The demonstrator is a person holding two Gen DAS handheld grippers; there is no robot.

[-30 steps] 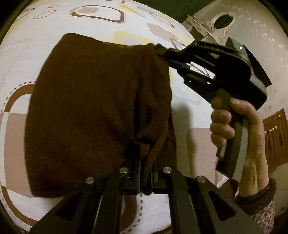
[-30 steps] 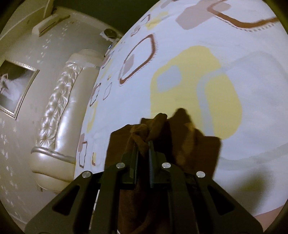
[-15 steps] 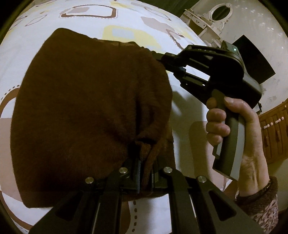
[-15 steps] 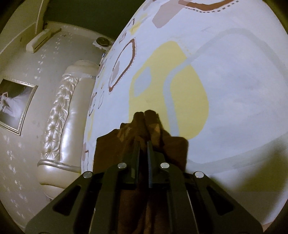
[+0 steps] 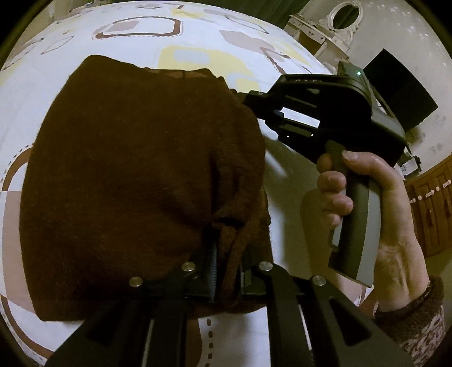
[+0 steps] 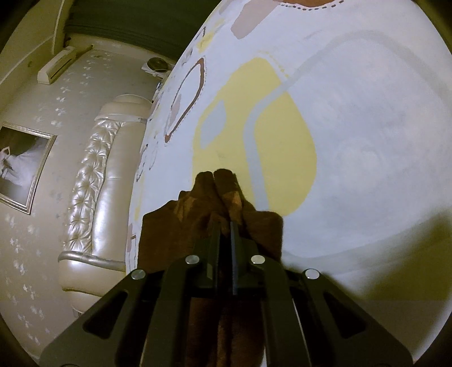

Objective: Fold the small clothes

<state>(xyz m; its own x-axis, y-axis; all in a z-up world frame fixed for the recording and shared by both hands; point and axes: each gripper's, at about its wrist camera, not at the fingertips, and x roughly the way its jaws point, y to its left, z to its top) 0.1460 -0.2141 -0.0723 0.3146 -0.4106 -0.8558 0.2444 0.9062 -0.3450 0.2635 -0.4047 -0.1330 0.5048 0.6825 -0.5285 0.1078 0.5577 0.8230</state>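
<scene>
A dark brown knitted garment (image 5: pixel 127 183) lies folded over on the patterned bed sheet (image 5: pixel 84 45). My left gripper (image 5: pixel 226 248) pinches its near right corner; the jaws are opening slightly, with a bunched fold of fabric still pressed between the pads. My right gripper (image 5: pixel 240 94), held by a person's hand (image 5: pixel 367 197), grips the far right corner. In the right wrist view the right gripper (image 6: pixel 224 225) is shut on a puckered bit of the brown garment (image 6: pixel 169 225), low over the sheet (image 6: pixel 367 141).
A padded cream headboard (image 6: pixel 93 183) and a framed picture (image 6: pixel 19 166) stand beyond the bed's edge. A white dresser with a round mirror (image 5: pixel 344 14), a black screen (image 5: pixel 401 90) and a wooden cabinet (image 5: pixel 432 203) stand off the bed's right side.
Both grippers have carried the held edge across and down toward the bed. The garment now fills more of the left view, and the sheet looms closer in the right view.
</scene>
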